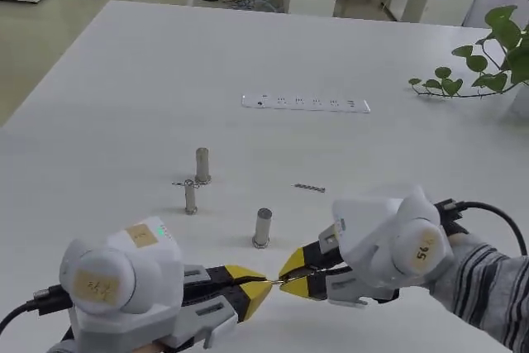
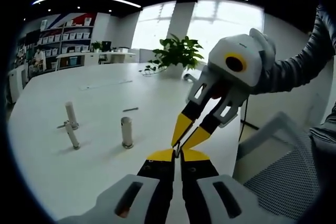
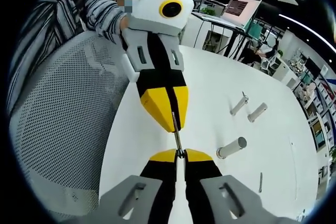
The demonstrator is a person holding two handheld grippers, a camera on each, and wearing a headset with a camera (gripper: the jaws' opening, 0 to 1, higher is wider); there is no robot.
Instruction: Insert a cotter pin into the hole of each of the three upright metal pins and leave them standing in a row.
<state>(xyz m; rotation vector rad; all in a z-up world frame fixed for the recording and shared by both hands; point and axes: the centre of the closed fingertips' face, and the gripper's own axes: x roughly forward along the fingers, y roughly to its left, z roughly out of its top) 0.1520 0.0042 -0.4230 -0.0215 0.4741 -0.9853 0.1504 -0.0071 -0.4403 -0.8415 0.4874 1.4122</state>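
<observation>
Three upright metal pins stand on the white table (image 1: pixel 124 105): a back one (image 1: pixel 202 165), a left one (image 1: pixel 191 197) with a cotter pin through it, and a bare front one (image 1: pixel 262 227). In front of them my left gripper (image 1: pixel 258 291) and right gripper (image 1: pixel 289 277) meet tip to tip. Both are shut on one thin cotter pin (image 3: pixel 176 129) that spans between them. The left gripper view has the right gripper's yellow fingertips (image 2: pixel 181 127) touching my own tips (image 2: pixel 178 154). A loose cotter pin (image 1: pixel 310 188) lies flat to the right of the upright pins.
A white power strip (image 1: pixel 306 103) lies further back at the table's middle. A green plant (image 1: pixel 488 64) reaches in at the far right edge. A mesh chair (image 3: pixel 68 129) stands beside the table on the person's side.
</observation>
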